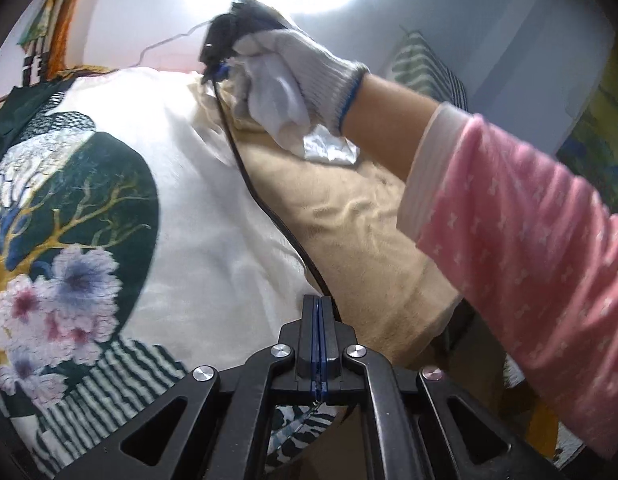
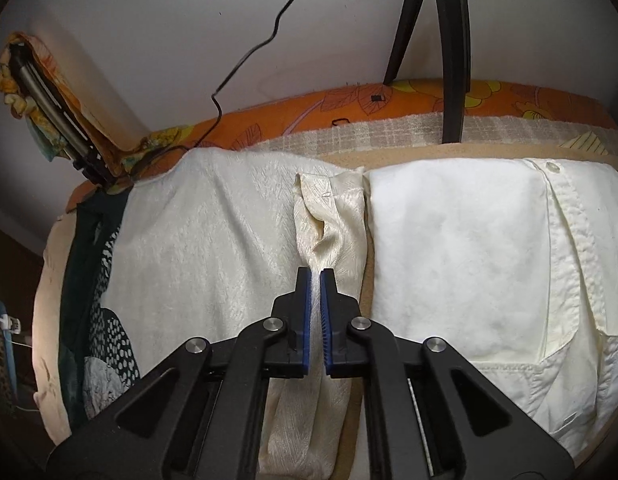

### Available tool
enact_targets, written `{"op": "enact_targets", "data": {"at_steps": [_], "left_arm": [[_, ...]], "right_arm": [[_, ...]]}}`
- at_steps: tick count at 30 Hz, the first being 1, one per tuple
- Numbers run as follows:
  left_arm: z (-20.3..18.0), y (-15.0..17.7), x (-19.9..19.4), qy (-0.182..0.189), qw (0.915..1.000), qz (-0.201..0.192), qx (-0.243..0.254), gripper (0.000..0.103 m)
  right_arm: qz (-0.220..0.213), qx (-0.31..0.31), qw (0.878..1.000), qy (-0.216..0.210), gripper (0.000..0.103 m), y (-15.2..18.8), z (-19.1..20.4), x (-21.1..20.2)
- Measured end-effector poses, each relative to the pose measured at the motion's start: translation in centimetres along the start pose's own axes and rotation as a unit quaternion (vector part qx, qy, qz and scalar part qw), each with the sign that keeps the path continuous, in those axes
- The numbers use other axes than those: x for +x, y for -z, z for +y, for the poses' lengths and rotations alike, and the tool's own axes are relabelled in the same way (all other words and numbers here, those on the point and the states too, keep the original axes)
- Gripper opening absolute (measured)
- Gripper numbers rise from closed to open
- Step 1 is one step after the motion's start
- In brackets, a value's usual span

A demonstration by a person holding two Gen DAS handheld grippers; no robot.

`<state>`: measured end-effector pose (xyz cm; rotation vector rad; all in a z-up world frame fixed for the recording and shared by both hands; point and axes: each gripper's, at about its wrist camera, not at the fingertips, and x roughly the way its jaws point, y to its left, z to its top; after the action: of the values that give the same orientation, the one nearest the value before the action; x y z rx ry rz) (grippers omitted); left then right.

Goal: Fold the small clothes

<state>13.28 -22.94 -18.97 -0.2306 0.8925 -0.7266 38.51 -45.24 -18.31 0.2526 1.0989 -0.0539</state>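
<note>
A cream garment with a dark green floral print [image 1: 213, 208] lies spread on a beige surface [image 1: 349, 232]. My left gripper [image 1: 317, 308] is shut and empty above the garment's edge. In the right wrist view the same cream garment [image 2: 197, 240] lies flat, with its sleeve [image 2: 329, 216] folded in a narrow strip. My right gripper [image 2: 315, 276] is shut on that sleeve, with cloth showing between the blue pads [image 2: 305, 304]. A folded white shirt [image 2: 469, 248] lies to the right of the sleeve.
A gloved hand [image 1: 293, 80] with a pink sleeve [image 1: 529, 240] holds the right gripper, with a black cable [image 1: 269, 208] trailing over the garment. An orange floral cover [image 2: 389, 100] and a black tripod leg [image 2: 453, 60] stand at the back by the wall.
</note>
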Motion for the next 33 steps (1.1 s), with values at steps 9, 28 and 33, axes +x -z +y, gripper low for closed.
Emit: {"op": "enact_targets", "data": {"at_steps": [9, 28, 33], "left_arm": [[2.1, 0.9, -5.1, -0.016, 0.9986, -0.037, -0.036, 0.000], [9.2, 4.1, -8.9, -0.055, 0.9877, -0.045, -0.139, 0.000], [10.2, 4.4, -9.4, -0.072, 0.9837, -0.049, -0.157, 0.019]], "right_arm": [[-0.035, -0.013, 0.998, -0.051, 0.005, -0.2, 5.0, -2.9], [0.019, -0.095, 0.993, -0.074, 0.005, 1.2, 18.0, 5.6], [0.043, -0.077, 0.991, -0.105, 0.035, 1.9, 17.8, 6.6]]}}
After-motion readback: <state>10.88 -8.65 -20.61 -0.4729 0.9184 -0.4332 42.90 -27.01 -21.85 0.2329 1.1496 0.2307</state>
